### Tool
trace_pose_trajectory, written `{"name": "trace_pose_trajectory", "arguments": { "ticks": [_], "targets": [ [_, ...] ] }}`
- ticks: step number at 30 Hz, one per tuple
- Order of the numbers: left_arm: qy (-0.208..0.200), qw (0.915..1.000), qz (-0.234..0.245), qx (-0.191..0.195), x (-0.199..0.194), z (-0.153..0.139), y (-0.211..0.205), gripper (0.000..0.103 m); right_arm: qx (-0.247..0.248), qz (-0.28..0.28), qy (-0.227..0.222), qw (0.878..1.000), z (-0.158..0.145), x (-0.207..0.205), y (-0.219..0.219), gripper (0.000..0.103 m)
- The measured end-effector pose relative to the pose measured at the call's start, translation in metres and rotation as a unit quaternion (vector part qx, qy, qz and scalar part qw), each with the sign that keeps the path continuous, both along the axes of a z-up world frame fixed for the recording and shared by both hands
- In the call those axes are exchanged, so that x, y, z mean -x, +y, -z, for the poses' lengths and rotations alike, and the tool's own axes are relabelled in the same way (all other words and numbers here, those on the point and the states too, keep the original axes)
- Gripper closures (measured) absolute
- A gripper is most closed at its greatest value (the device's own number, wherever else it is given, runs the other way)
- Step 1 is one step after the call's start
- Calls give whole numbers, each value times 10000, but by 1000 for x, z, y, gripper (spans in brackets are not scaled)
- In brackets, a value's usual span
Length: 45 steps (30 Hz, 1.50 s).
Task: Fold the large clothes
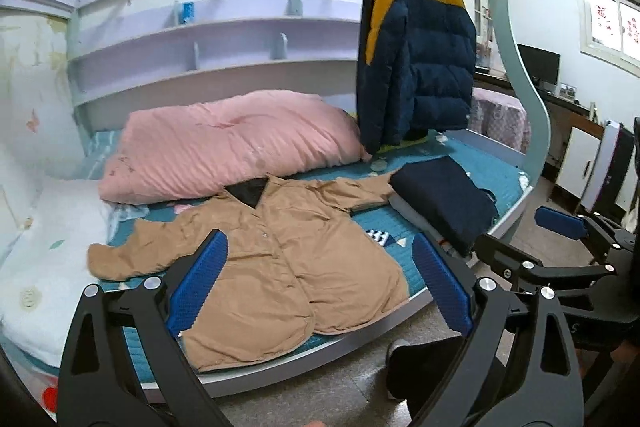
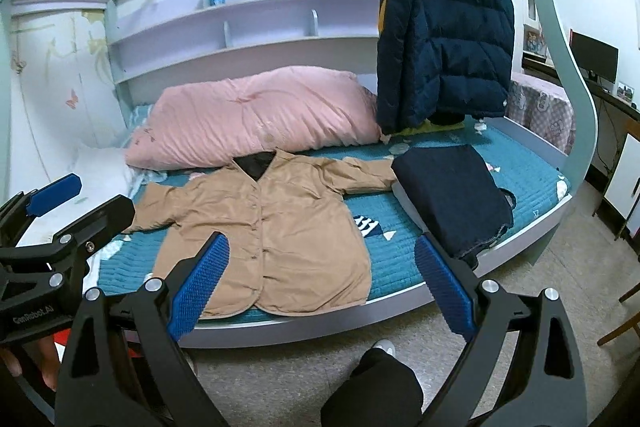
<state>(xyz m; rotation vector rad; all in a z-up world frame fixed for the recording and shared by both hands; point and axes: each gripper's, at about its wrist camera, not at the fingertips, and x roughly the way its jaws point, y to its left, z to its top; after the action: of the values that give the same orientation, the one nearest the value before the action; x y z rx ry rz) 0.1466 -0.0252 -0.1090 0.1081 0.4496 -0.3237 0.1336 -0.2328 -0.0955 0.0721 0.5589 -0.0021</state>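
Observation:
A tan button-front jacket (image 1: 280, 259) (image 2: 272, 227) lies spread flat on the teal bed, sleeves out to both sides, collar toward the pink quilt. My left gripper (image 1: 320, 283) hovers open above the jacket's hem with nothing between its blue pads. My right gripper (image 2: 320, 283) is also open and empty, near the bed's front edge. In the left wrist view the right gripper (image 1: 560, 227) shows at the right. The left gripper (image 2: 60, 203) appears at the left of the right wrist view.
A folded dark navy garment (image 1: 444, 199) (image 2: 452, 195) lies right of the jacket. A pink quilt (image 1: 228, 143) sits behind, and a navy and yellow puffer coat (image 1: 420, 59) hangs from a rail. The person's dark trouser leg (image 2: 372, 387) stands on the tiled floor (image 2: 500, 267).

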Motion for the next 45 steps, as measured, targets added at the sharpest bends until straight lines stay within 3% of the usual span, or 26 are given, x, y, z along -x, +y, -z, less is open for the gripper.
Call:
{"name": "trace_pose_trajectory", "arguments": {
  "ticks": [8, 16, 19, 30, 45],
  "targets": [
    [-308, 9980, -550, -65, 41, -27, 14, 5, -23, -184, -361, 9992, -28, 38, 9, 12],
    [-570, 9953, -781, -19, 71, -51, 20, 5, 20, -314, -710, 9970, -54, 63, 10, 12],
    [-702, 9925, -996, -34, 83, -62, 21, 5, 22, -343, -863, 9957, -64, 73, 8, 8],
    [-1169, 9862, -1174, 29, 112, -84, 20, 5, 16, -409, -1217, 9917, -85, 95, 10, 8],
    [-1188, 9856, -1203, 24, 119, -90, 23, 5, 12, -465, -1339, 9899, -91, 104, 13, 8]
  ]
}}
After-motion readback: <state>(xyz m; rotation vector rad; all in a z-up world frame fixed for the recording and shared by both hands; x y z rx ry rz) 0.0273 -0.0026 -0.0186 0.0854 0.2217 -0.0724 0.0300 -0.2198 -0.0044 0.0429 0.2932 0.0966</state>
